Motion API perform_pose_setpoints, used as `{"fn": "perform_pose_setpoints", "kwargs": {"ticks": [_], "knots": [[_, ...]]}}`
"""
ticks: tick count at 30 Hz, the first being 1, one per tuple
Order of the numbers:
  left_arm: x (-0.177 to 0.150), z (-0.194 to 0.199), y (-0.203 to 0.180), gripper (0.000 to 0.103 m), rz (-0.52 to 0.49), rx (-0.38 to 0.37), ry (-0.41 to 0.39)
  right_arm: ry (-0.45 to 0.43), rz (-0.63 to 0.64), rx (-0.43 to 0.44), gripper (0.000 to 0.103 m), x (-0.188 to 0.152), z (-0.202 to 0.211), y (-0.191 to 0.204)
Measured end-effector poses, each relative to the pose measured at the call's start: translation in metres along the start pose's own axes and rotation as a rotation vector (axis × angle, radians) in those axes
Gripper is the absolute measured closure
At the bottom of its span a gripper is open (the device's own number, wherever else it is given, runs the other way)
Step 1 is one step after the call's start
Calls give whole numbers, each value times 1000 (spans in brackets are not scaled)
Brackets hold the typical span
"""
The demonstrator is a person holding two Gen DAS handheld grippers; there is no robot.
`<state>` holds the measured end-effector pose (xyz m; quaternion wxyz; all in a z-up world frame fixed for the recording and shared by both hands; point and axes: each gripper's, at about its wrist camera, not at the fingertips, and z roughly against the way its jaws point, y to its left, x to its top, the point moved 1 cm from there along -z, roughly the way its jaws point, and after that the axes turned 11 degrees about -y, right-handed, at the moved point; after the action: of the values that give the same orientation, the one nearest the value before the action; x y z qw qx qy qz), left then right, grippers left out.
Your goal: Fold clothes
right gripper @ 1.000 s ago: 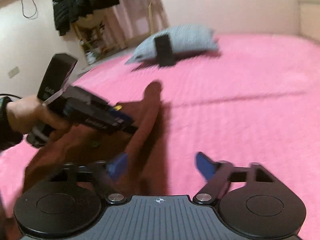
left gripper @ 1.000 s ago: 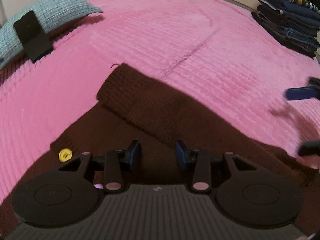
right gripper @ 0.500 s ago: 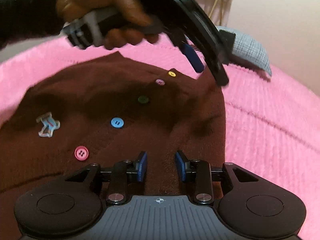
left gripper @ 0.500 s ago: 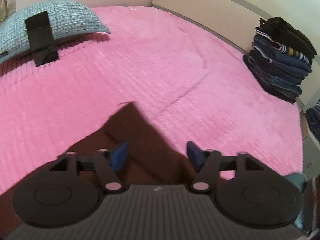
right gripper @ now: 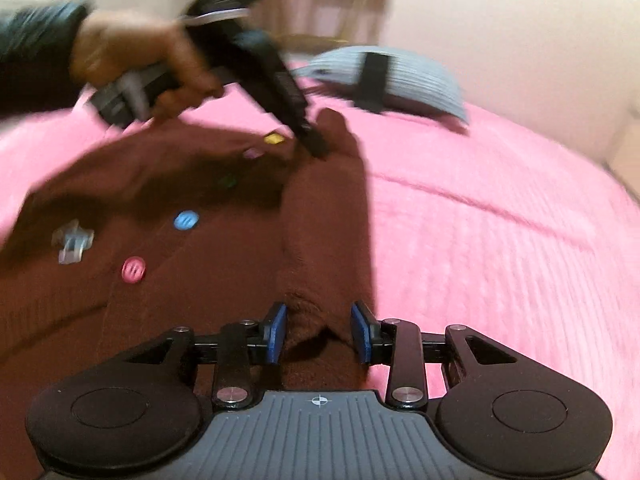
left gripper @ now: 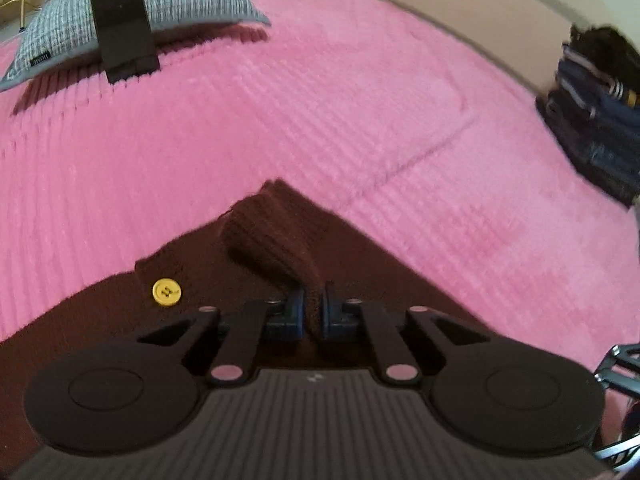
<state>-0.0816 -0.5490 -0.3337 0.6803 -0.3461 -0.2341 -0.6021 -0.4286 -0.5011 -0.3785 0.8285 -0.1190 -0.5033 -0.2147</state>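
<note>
A dark brown knit cardigan point(right gripper: 224, 248) with coloured buttons lies on the pink bedspread point(left gripper: 320, 112). Its sleeve point(left gripper: 276, 236) is folded over the body. My left gripper point(left gripper: 313, 312) is shut on the sleeve near its cuff end; it also shows in the right wrist view point(right gripper: 316, 144), held by a hand. My right gripper point(right gripper: 318, 332) is open, with its blue pads either side of a bunched fold of the sleeve point(right gripper: 324, 232). A yellow button point(left gripper: 166, 292) sits left of the left gripper.
A grey pillow point(left gripper: 132, 8) with a black stand point(left gripper: 124, 28) leaning on it lies at the far end of the bed. A stack of folded dark clothes point(left gripper: 592, 112) stands at the right edge by the headboard. A wall lies beyond.
My left gripper has closed on the sleeve, having been open. My right gripper has opened from nearly shut and now straddles the sleeve fold.
</note>
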Motion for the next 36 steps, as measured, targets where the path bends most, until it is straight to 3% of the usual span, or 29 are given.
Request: {"fn": "perform_pose_setpoints", "kwargs": {"ticks": [3,8,9,10,13,17,21,23,26,28,29,30,32,33,36], "knots": [[12,8,-13,98,-34,-25,-43,1,-229,32,68,0,3,-19],[30,9,-34,99,-71,-69,-84,-12,-309,80,68,-1,-11,-30],[33,6,-39,99,-81,-76,-85,-19,-309,68,81,-1,-11,-32],[37,3,-45,99,-91,-83,-86,-29,-304,50,101,1,-11,-35],[48,-7,-66,99,-129,-107,-93,-59,-292,-5,102,4,-8,-43],[67,-25,-91,100,-164,-133,-133,-125,-323,-143,102,1,16,-80],[84,-57,-98,103,-85,-193,-209,-65,-371,-193,102,-17,4,-106],[83,-85,-103,103,-64,-179,-149,-59,-378,-217,102,-19,6,-109],[76,-89,-104,98,-83,-171,-123,-66,-388,-228,101,-18,11,-109],[67,-71,-91,95,-93,-155,-119,-83,-377,-184,99,-13,18,-98],[62,-61,-85,95,-97,-146,-117,-87,-367,-162,91,-11,22,-90],[55,-45,-75,92,-102,-120,-115,-90,-358,-137,65,-8,24,-80],[41,-13,-53,84,-110,-63,-111,-86,-349,-68,42,-8,25,-57],[31,6,-41,77,-108,-27,-109,-65,-337,-22,42,-9,24,-42],[-12,65,-8,73,-95,82,-97,17,-315,52,42,-20,22,-6]]}}
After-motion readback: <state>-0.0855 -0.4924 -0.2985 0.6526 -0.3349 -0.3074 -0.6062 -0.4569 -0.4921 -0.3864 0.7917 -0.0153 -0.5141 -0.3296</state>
